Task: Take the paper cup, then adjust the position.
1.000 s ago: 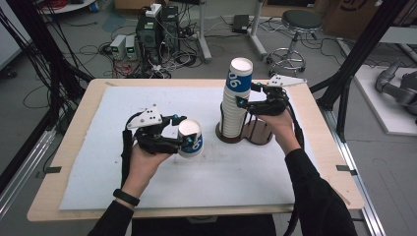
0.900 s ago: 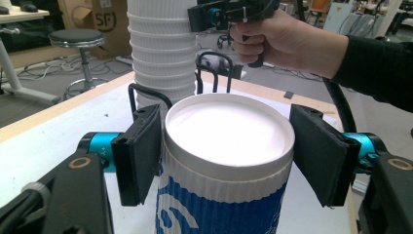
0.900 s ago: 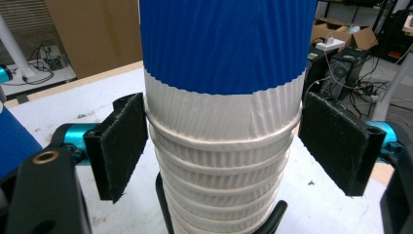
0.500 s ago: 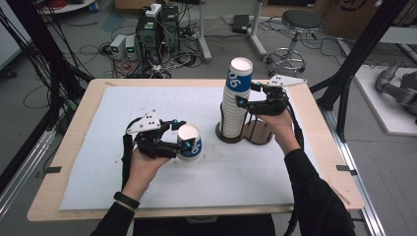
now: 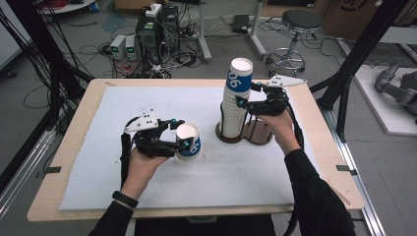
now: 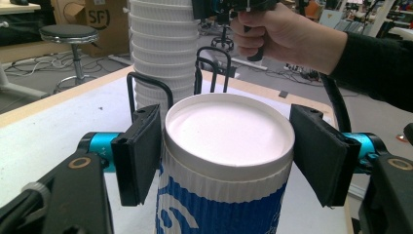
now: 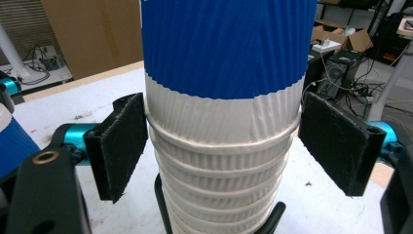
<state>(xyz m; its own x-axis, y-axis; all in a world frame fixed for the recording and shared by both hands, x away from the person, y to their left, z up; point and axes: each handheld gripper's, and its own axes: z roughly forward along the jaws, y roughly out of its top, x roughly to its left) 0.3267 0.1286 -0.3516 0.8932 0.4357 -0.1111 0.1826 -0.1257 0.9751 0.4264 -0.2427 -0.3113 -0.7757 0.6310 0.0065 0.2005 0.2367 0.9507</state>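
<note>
Looking at this one, the person is pulling paper cups off a stack, or so I'm judging. The left gripper (image 5: pixel 181 138) is holding a single cup (image 5: pixel 189 143) upside down over the white mat on the tabletop (image 5: pixel 88 93), well left of the stack of cups (image 5: pixel 235 105). In the left gripper view its fingers (image 6: pixel 141 153) are bracketing the cup (image 6: pixel 229 161): one pad is touching, the other is showing a slim gap, so I can't tell if it's truly clamped. The right gripper (image 7: pixel 224 141) is sitting around the stack (image 7: pixel 221 97) near the top, fingers (image 7: pixel 119 146) spread a bit wider than the cups, gripping nothing. The stack is standing in a dark wire holder (image 5: pixel 255 132). Cups are ribbed white with a blue band. Next move, I'm guessing: setting the loose cup down, then squeezing on the top cup and lifting straight up without dragging the rest.
</note>
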